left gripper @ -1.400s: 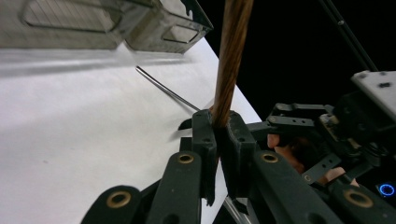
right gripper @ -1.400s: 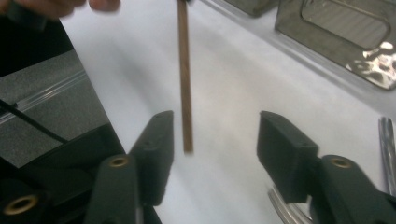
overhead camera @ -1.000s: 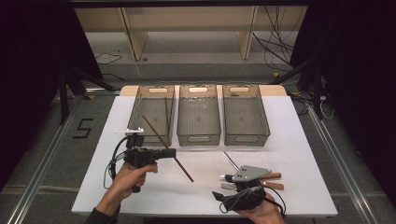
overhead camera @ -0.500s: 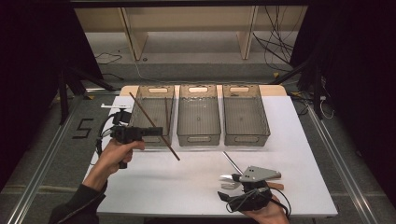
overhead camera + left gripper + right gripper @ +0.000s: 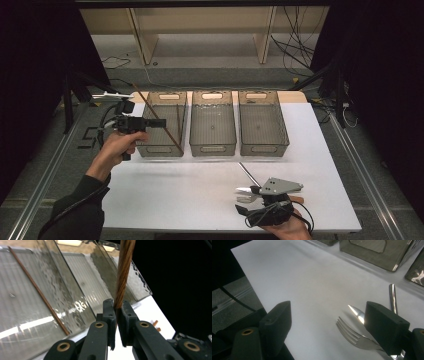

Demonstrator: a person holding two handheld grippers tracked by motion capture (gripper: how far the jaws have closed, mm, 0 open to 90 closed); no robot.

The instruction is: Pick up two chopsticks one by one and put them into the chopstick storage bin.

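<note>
My left gripper (image 5: 151,123) is shut on a brown chopstick (image 5: 145,102), which slants across the left bin (image 5: 150,149) above its rim. In the left gripper view the jaws (image 5: 116,307) pinch that chopstick (image 5: 125,270) near its lower end. A second chopstick (image 5: 178,122) lies inside the same bin (image 5: 37,290). My right gripper (image 5: 246,199) rests low at the table's front right. Its jaws (image 5: 329,315) have just been opening and stand wide, with bare table between them. A metal fork (image 5: 354,336) and a long metal utensil (image 5: 393,298) lie by its right jaw.
Three translucent grey bins stand in a row at the back; the middle bin (image 5: 212,149) and right bin (image 5: 263,149) hold nothing I can see. The white table (image 5: 175,200) ends just behind my right hand. Brown handle ends (image 5: 155,323) lie near it.
My left gripper carried the chopstick up and away from the table's middle to above the left bin. The right gripper stayed in place and its jaws spread wider.
</note>
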